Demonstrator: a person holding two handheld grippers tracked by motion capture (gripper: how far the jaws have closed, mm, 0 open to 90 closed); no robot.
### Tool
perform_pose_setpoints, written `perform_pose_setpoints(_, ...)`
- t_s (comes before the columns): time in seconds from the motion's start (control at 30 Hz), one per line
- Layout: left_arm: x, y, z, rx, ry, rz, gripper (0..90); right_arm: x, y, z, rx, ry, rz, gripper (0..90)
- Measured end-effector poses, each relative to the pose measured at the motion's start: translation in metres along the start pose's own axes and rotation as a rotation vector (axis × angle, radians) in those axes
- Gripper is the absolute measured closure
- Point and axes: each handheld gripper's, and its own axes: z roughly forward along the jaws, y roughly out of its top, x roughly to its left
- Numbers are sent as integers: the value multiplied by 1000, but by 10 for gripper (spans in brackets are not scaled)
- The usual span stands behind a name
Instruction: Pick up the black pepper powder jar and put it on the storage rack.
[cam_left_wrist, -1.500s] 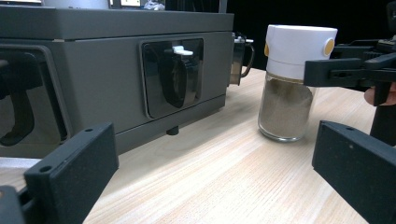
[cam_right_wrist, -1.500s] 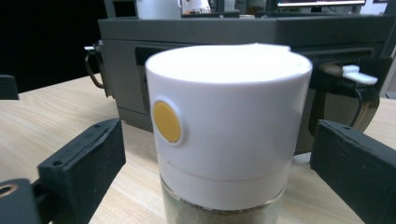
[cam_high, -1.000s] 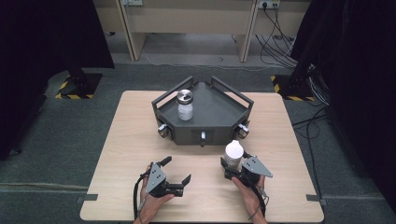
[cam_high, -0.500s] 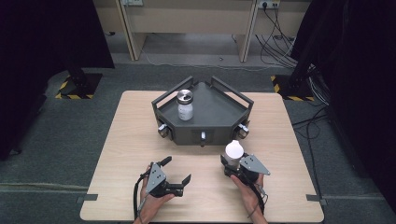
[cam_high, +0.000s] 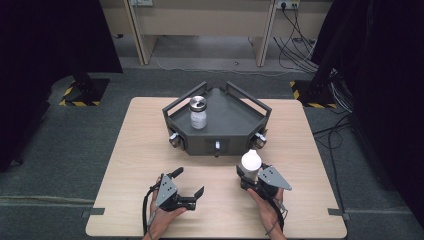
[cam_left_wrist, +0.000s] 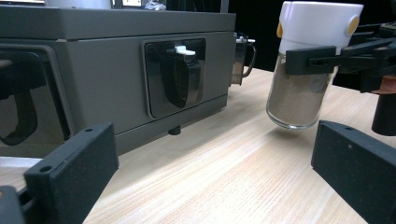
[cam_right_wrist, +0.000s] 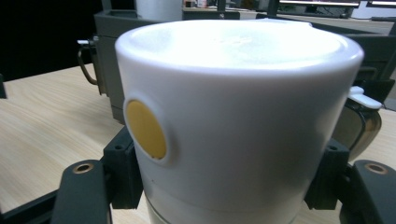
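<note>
A glass jar of brown powder with a white cap (cam_high: 251, 162) is held just above the table, slightly tilted, with my right gripper (cam_high: 252, 175) shut on it below the cap. The right gripper view has the cap (cam_right_wrist: 233, 93), with a yellow dot, right up close between the jaws. In the left gripper view the same jar (cam_left_wrist: 299, 93) hangs at the upper right. My left gripper (cam_high: 190, 181) rests low on the table to the left, open, with nothing between its jaws (cam_left_wrist: 215, 140).
A grey angular rack (cam_high: 235, 117) with handles and front knobs stands at the table's middle, just beyond both grippers. A second jar with a metal lid (cam_high: 198, 114) stands on its left part. The rack's front panel (cam_left_wrist: 116, 79) has a dark recess with a white clip.
The right gripper with the white-capped jar has shifted very slightly. The left gripper has stayed still.
</note>
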Motion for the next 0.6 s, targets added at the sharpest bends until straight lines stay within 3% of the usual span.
perform_pose_setpoints(0.6,0,-1,0,0,3,-2,1,3,23,-8,-12,68,-18,309)
